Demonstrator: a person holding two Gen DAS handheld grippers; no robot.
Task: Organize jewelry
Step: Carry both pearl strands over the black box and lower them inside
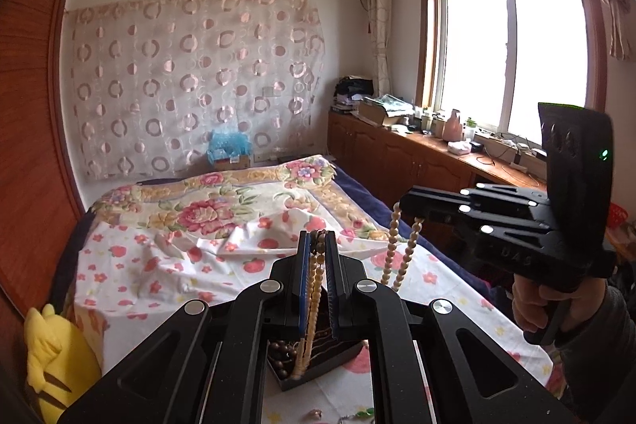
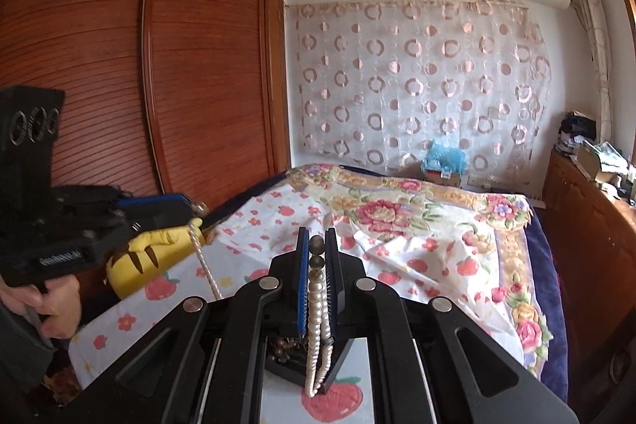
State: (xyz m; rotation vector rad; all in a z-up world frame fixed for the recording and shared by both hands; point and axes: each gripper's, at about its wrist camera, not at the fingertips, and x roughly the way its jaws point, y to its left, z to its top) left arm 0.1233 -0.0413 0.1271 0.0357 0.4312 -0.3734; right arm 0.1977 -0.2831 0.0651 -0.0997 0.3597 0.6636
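Observation:
A cream bead necklace (image 1: 314,289) hangs between both grippers above the bed. My left gripper (image 1: 317,237) is shut on one part of it; strands drop toward a dark jewelry box (image 1: 314,356) holding dark brown beads (image 1: 282,354). My right gripper (image 2: 317,245) is shut on another part, with two dark round beads (image 2: 317,253) at the top and white strands (image 2: 318,336) hanging over the box (image 2: 338,356). In the left wrist view the right gripper (image 1: 405,205) holds a hanging loop (image 1: 401,257). In the right wrist view the left gripper (image 2: 194,207) holds a taut strand (image 2: 204,261).
The bed has a floral sheet (image 1: 167,265). A yellow plush toy (image 1: 55,356) lies at its left edge. Small trinkets (image 1: 357,414) lie on the sheet near the box. A wooden wardrobe (image 2: 159,74) stands left, a cluttered wooden counter (image 1: 437,153) right under the window.

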